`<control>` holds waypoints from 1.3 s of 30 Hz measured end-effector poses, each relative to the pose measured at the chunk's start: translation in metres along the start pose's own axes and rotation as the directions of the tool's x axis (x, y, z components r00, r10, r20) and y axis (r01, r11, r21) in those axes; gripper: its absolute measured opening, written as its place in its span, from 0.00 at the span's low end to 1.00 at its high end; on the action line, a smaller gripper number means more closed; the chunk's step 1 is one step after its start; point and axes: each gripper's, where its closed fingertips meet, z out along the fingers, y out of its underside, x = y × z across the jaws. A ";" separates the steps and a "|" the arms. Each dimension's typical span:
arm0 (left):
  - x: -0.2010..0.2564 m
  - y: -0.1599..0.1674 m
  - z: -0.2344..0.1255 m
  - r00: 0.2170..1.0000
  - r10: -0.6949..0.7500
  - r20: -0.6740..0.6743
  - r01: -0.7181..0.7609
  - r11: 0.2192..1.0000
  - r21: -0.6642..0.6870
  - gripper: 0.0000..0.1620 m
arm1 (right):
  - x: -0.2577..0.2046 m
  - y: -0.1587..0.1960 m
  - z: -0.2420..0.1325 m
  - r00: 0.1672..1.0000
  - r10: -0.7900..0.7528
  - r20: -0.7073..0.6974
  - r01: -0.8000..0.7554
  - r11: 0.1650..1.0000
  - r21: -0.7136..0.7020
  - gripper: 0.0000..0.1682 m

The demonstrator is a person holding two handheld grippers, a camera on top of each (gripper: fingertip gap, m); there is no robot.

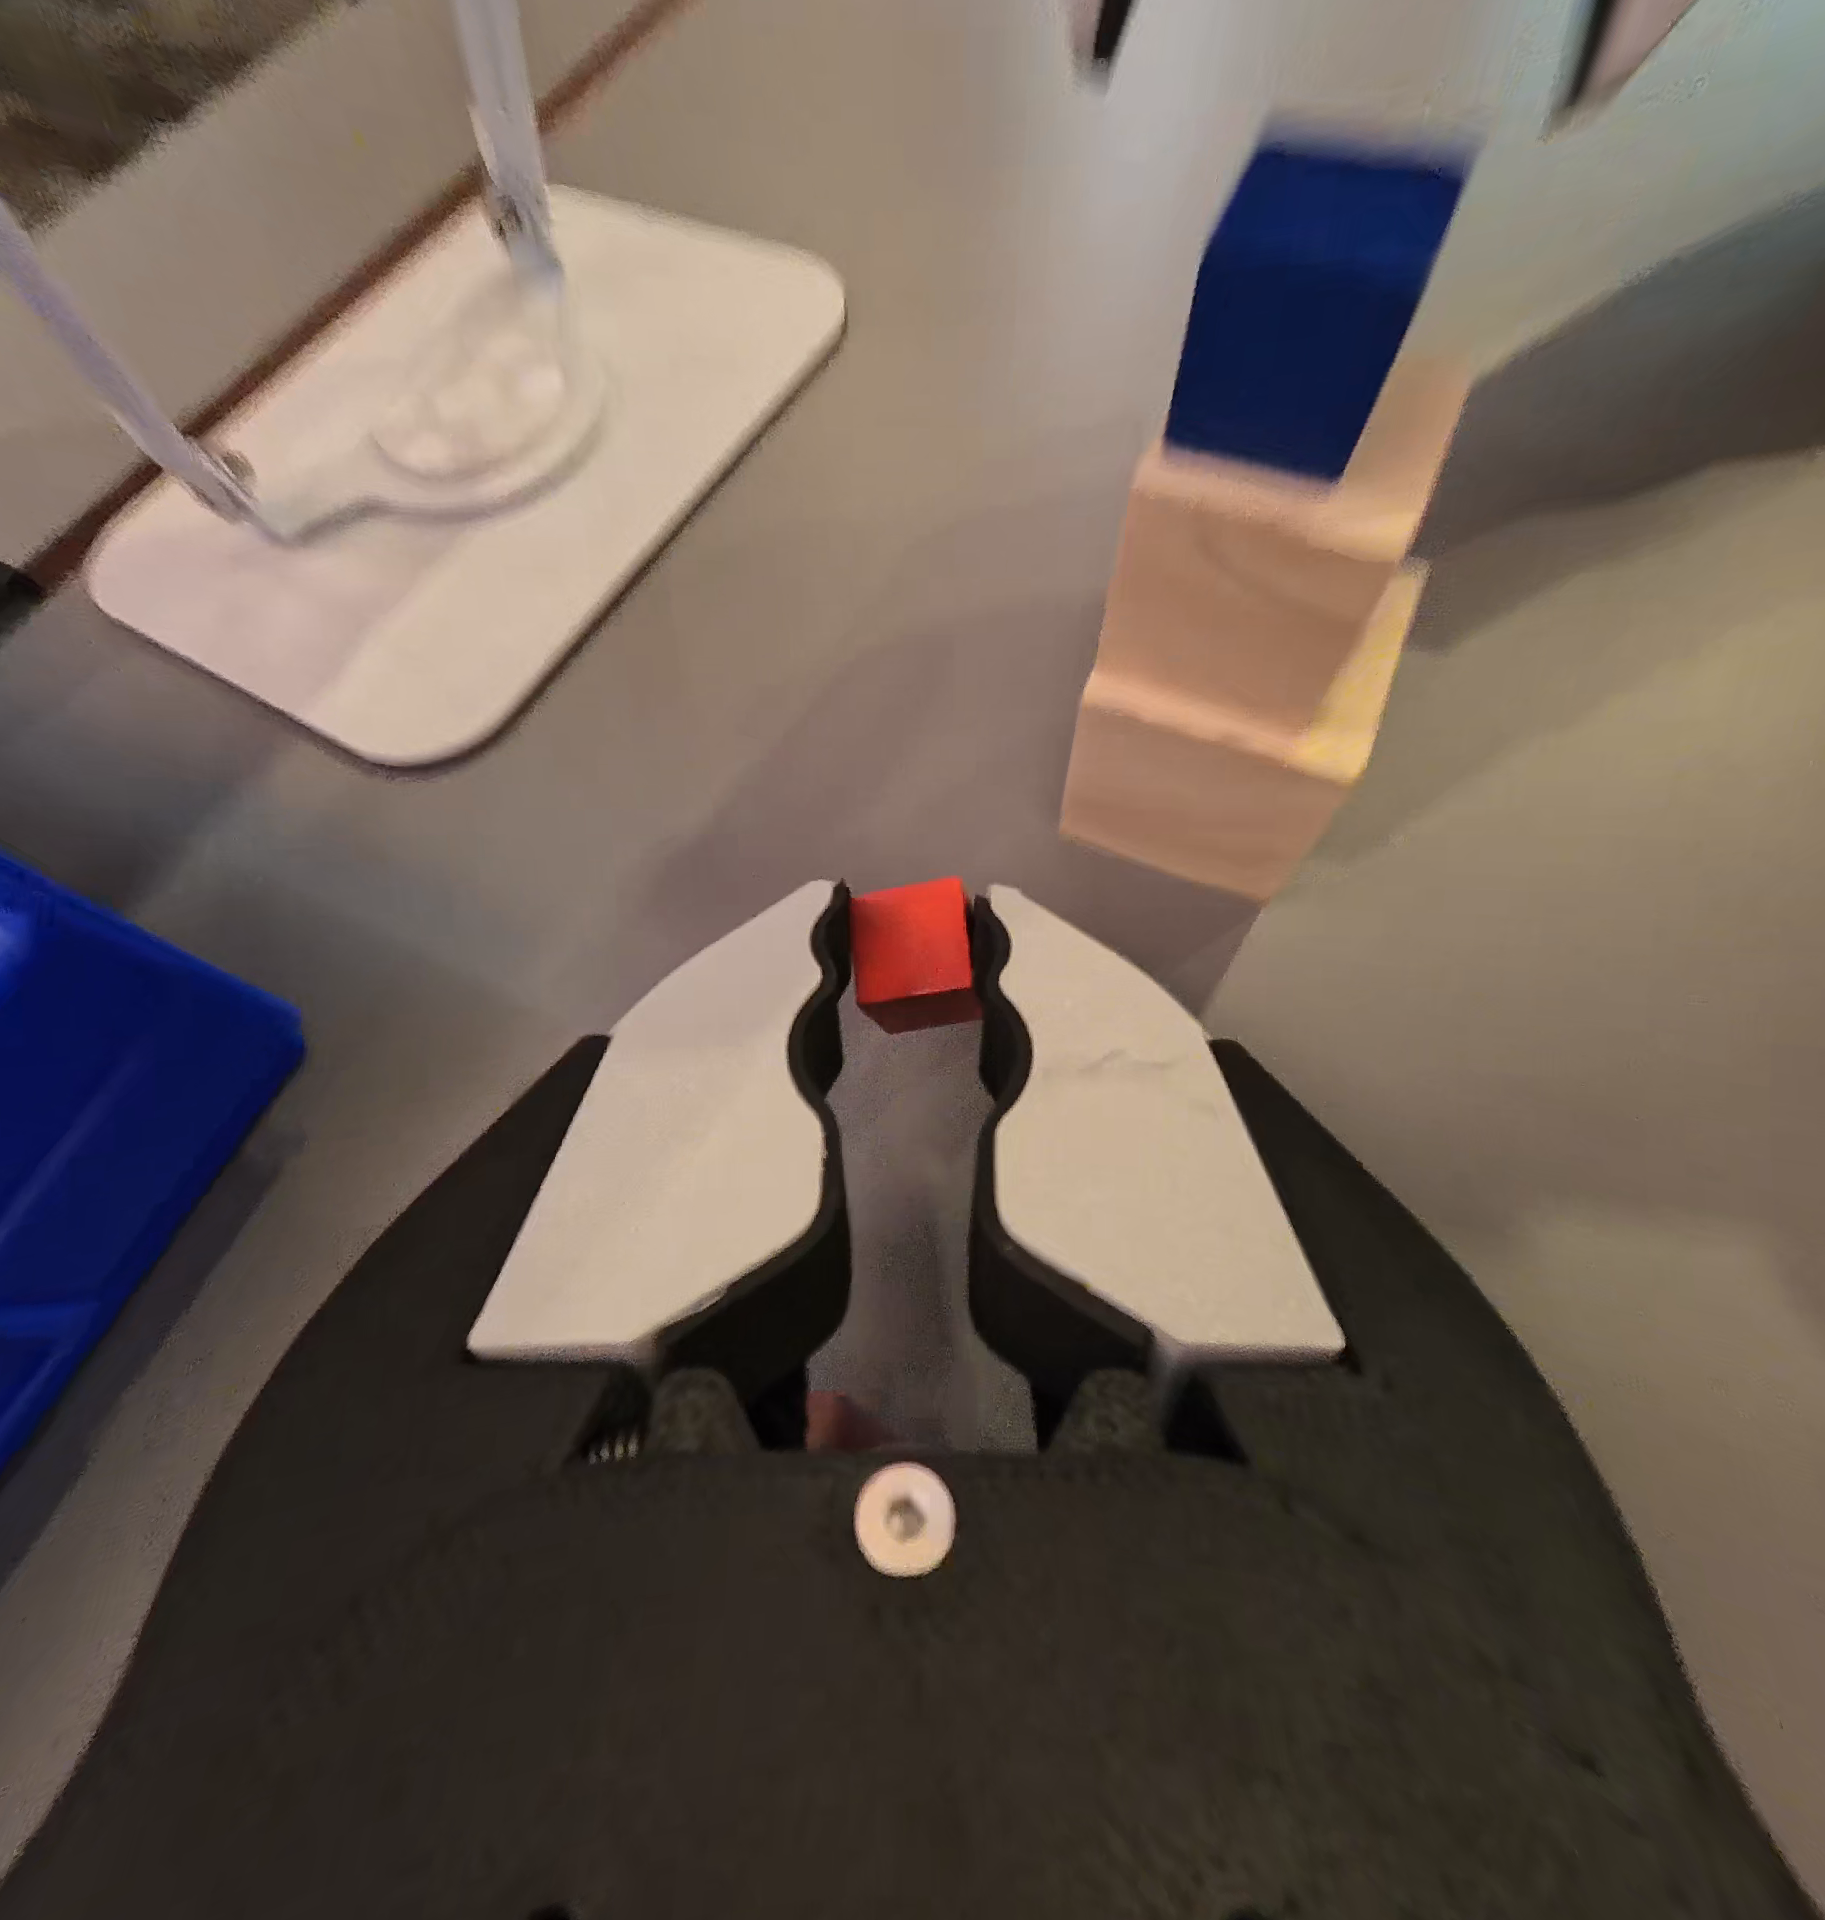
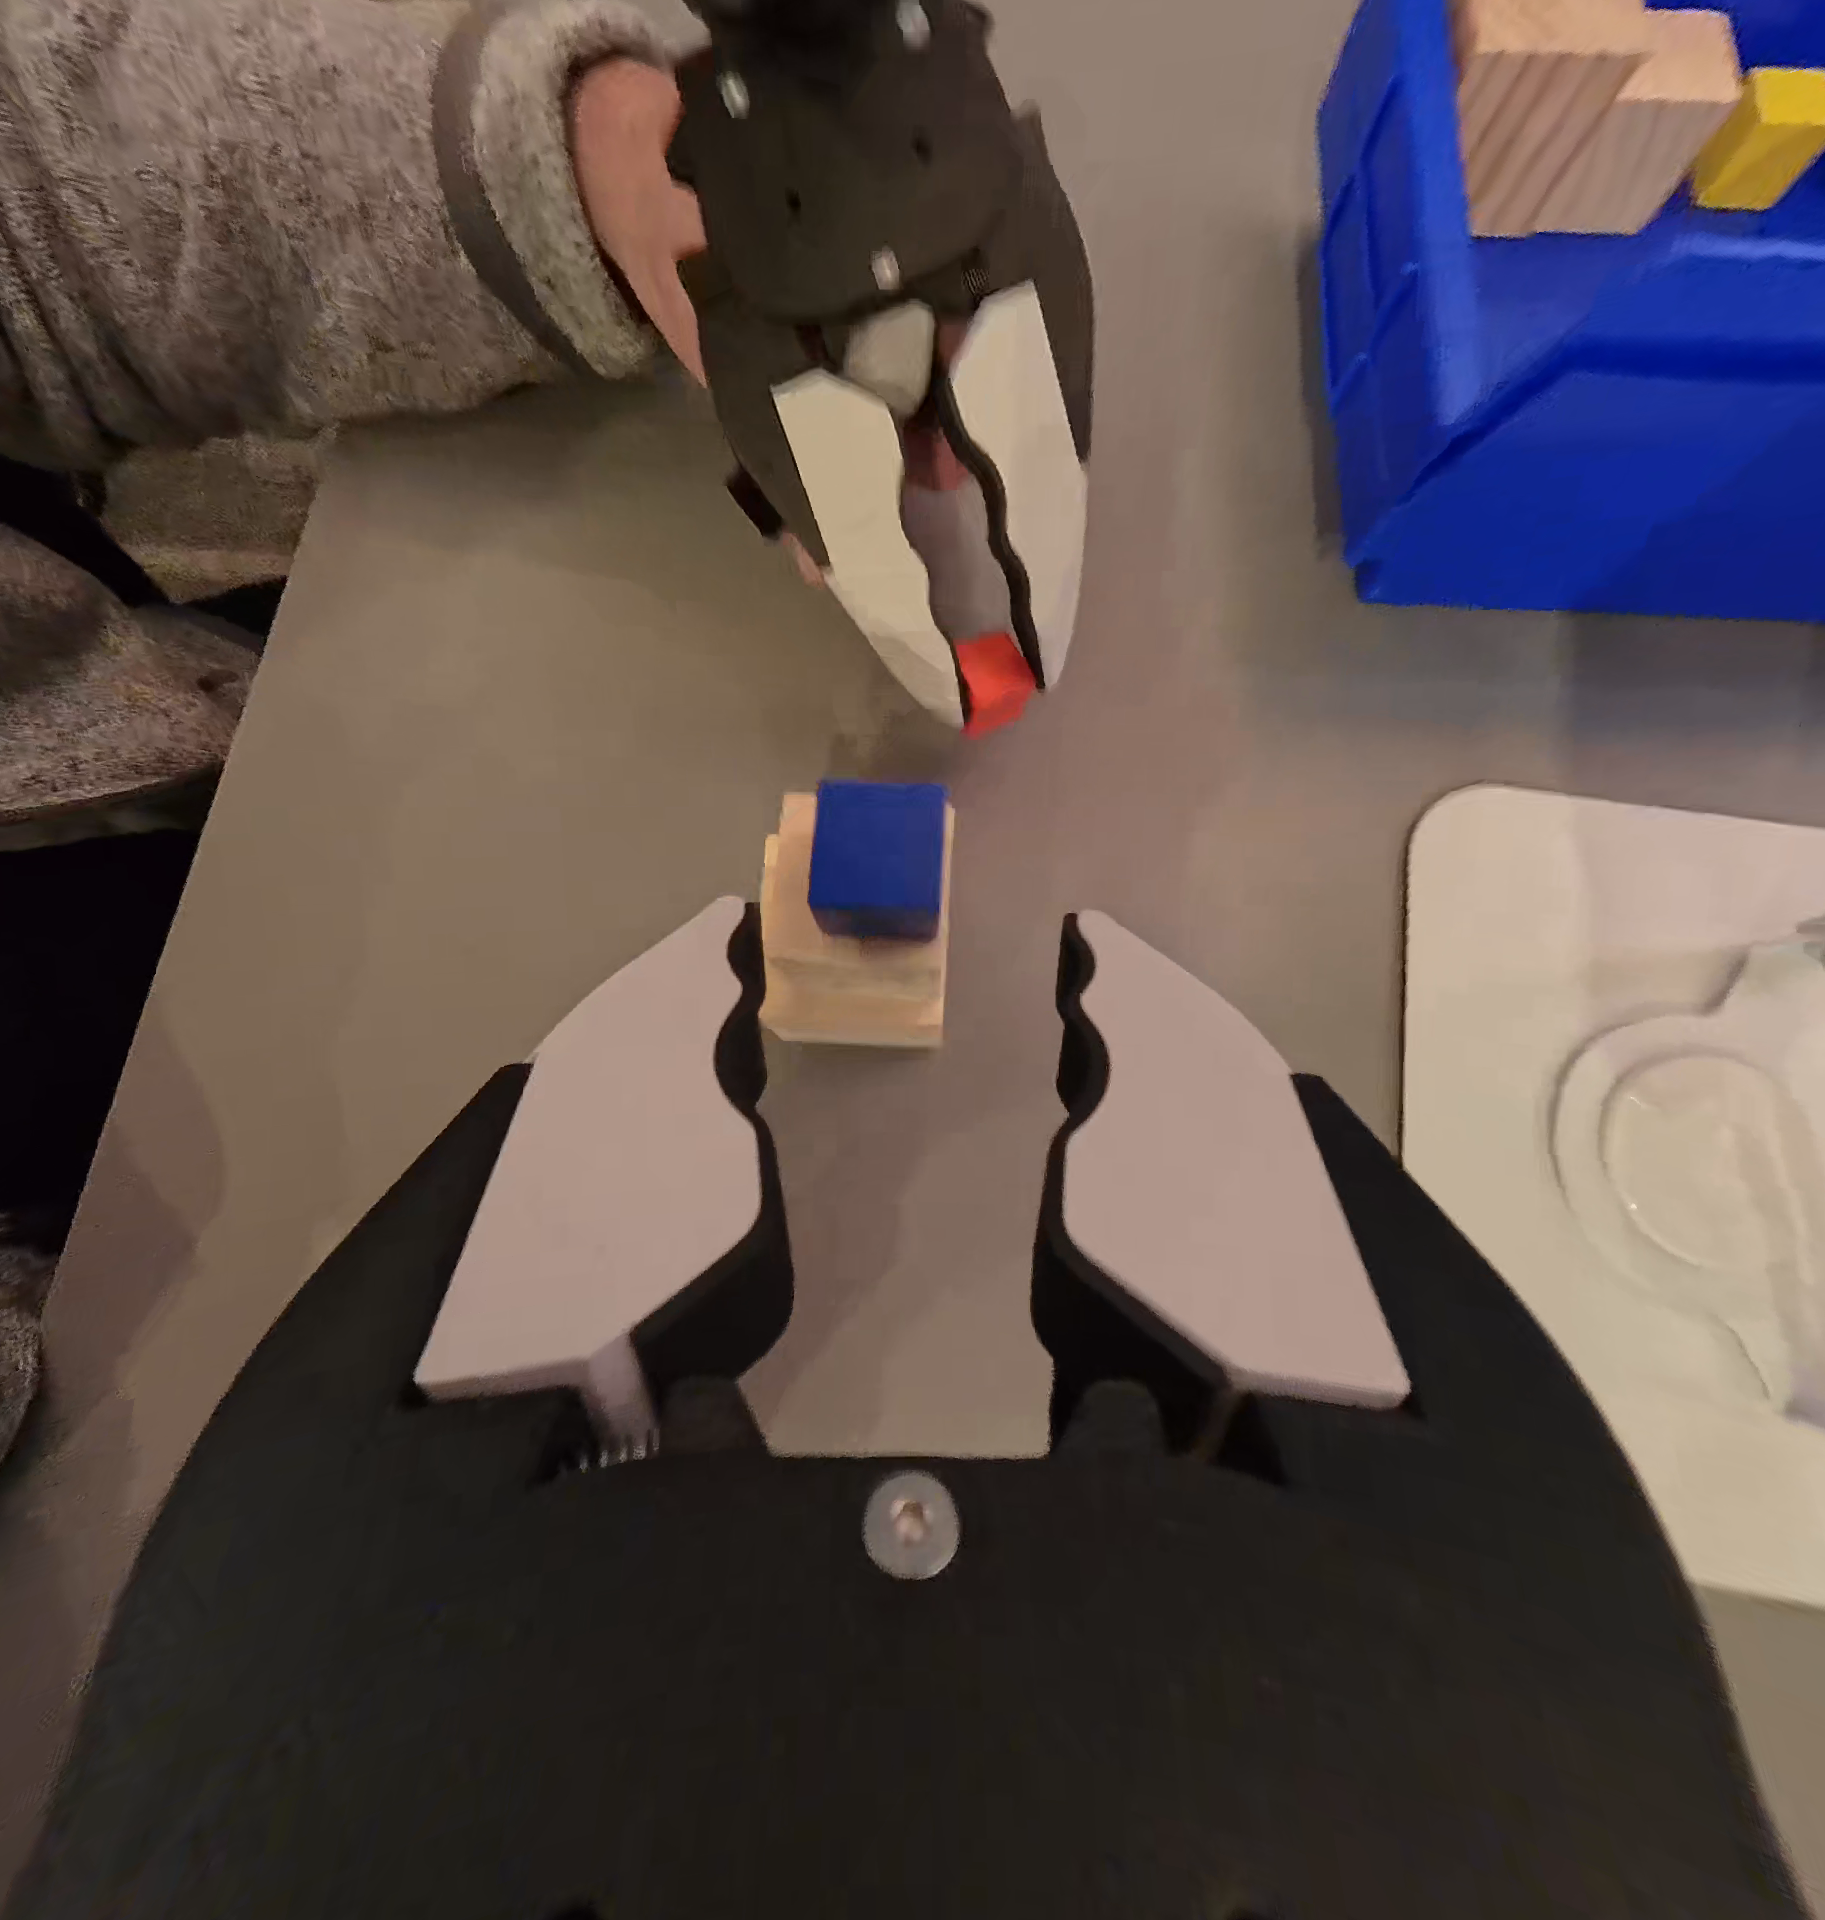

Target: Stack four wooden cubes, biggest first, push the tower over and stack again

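A tower stands on the grey table: two plain wooden cubes [image 1: 1230, 727] with a blue cube [image 1: 1303, 312] on top. It shows in the right wrist view too, with the blue cube [image 2: 877, 857] over the wooden cubes [image 2: 856, 987]. My left gripper [image 1: 908, 914] is shut on a small red cube [image 1: 910, 951], held above the table, just short of the tower and to its left. In the right wrist view the left gripper [image 2: 1001, 686] holds the red cube [image 2: 994, 681] beyond the tower. My right gripper [image 2: 903, 935] is open and empty, above the tower's near side.
A blue bin [image 2: 1614, 395] at the far right holds wooden blocks [image 2: 1573, 114] and a yellow block [image 2: 1765, 140]. It shows at the left in the left wrist view [image 1: 87, 1091]. A white stand base [image 2: 1614, 1195] with a clear mount sits right. A person's sleeve [image 2: 233, 208] is far left. Some 12 centimetres of space lies between my two pairs of fingers.
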 end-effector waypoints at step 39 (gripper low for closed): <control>-0.018 -0.047 -0.049 0.995 0.005 0.099 -0.018 0.991 0.134 0.00 | 0.012 0.100 -0.020 0.986 0.123 -0.112 -0.120 0.992 0.036 0.00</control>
